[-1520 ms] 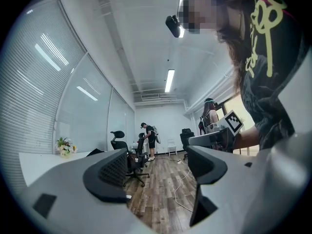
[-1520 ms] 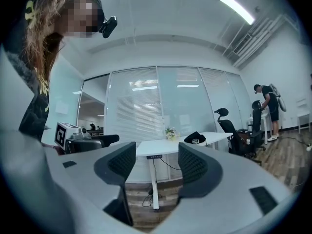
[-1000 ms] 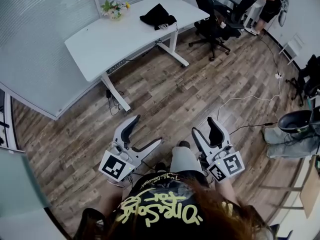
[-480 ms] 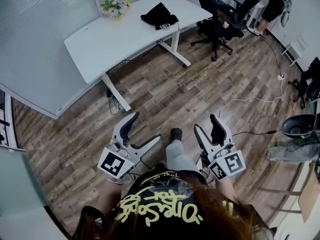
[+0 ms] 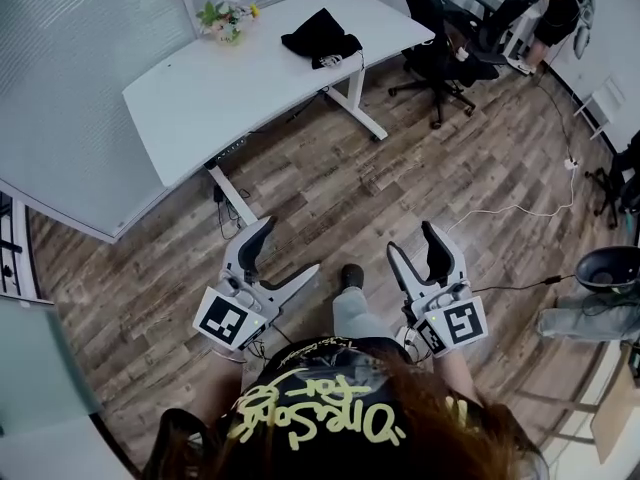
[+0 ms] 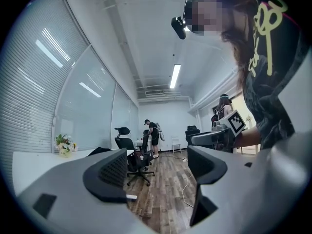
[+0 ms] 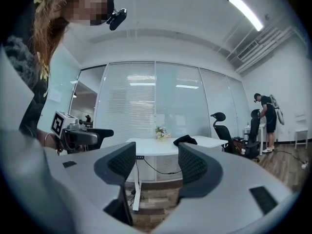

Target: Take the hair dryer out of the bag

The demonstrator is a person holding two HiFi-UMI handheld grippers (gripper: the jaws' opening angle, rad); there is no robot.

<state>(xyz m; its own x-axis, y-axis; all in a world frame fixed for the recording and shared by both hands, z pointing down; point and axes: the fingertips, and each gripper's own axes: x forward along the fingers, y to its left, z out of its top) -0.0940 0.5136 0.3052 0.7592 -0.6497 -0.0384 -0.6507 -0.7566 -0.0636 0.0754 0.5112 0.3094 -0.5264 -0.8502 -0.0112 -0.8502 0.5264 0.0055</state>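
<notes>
Black bag [image 5: 320, 36] lies on the white desk [image 5: 230, 88], well away from me. My left gripper [image 5: 288, 250] and right gripper [image 5: 413, 242] both gape empty; grabbing blind could snag only fabric.

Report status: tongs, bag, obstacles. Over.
Left tongs open, empty; right tongs open, empty. Black bag lies on white desk, out of reach; hair dryer not seen. Office chair stands beside desk's far end.
</notes>
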